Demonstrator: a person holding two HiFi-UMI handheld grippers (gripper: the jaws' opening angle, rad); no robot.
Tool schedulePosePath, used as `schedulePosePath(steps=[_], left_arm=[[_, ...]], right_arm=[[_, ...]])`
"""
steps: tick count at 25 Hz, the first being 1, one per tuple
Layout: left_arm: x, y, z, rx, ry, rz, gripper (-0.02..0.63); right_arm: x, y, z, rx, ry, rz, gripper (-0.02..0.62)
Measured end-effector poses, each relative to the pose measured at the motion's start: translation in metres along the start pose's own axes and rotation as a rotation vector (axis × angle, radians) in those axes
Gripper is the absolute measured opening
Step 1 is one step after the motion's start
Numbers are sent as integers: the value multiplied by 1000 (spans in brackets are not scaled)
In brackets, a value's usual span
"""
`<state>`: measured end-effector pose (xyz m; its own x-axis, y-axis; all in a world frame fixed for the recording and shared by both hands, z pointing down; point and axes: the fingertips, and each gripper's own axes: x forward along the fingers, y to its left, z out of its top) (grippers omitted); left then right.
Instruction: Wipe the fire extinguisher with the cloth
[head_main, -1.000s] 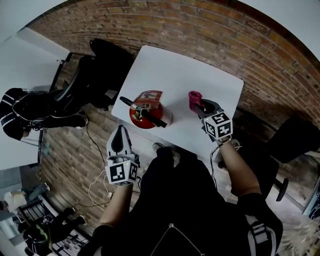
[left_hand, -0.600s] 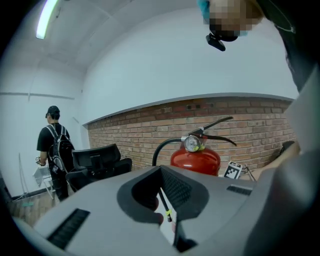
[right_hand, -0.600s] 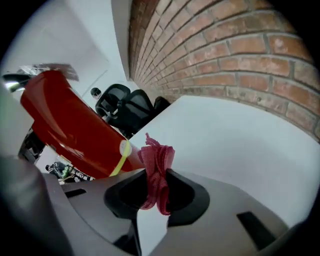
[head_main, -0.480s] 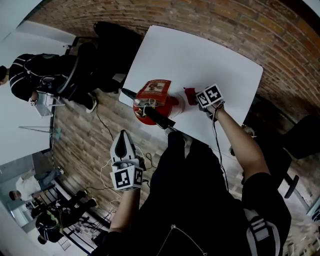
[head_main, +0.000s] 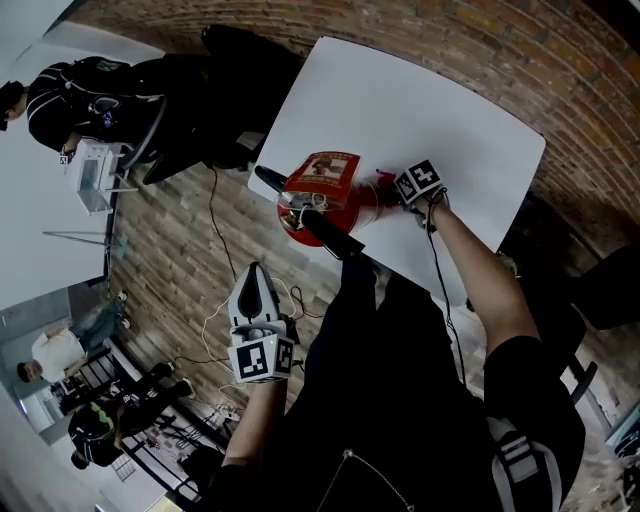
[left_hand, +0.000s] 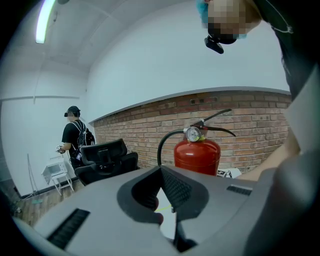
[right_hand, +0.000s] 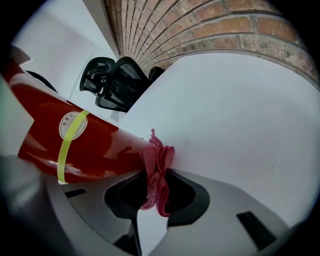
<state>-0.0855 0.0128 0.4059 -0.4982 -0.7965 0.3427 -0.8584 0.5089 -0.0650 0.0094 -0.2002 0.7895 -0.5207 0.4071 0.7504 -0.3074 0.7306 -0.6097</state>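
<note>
A red fire extinguisher (head_main: 325, 200) with a black hose and lever stands on the white table (head_main: 440, 110) near its front edge. In the right gripper view its red body (right_hand: 75, 140) fills the left side. My right gripper (head_main: 385, 190) is shut on a bunched pink cloth (right_hand: 156, 172), and the cloth presses against the extinguisher's side. My left gripper (head_main: 252, 290) hangs below the table edge, jaws shut with nothing in them. From the left gripper view the extinguisher (left_hand: 197, 150) stands ahead, untouched by it.
A black office chair (head_main: 230, 60) stands at the table's far left. Cables (head_main: 215, 310) trail over the brick-pattern floor. People stand at the left by a white desk (head_main: 95, 165). A brick wall runs behind the table.
My right gripper has carried the pink cloth leftward across the table until it meets the extinguisher's side. The left gripper has dropped a little lower, away from the table.
</note>
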Motion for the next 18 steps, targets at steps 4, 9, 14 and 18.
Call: schedulePosePath(steps=[4, 9, 14, 18], left_arm=[[2, 0, -4, -2, 23, 8, 30], [5, -12, -4, -16, 15, -26, 30], [8, -15, -3, -19, -5, -33, 30], [9, -20, -4, -6, -5, -52, 31]], right_arm=[[5, 4, 2, -2, 21, 22, 106], [4, 15, 5, -45, 10, 72, 106], [-7, 28, 10, -80, -8, 105, 106], [-21, 39, 13, -83, -31, 138, 106]])
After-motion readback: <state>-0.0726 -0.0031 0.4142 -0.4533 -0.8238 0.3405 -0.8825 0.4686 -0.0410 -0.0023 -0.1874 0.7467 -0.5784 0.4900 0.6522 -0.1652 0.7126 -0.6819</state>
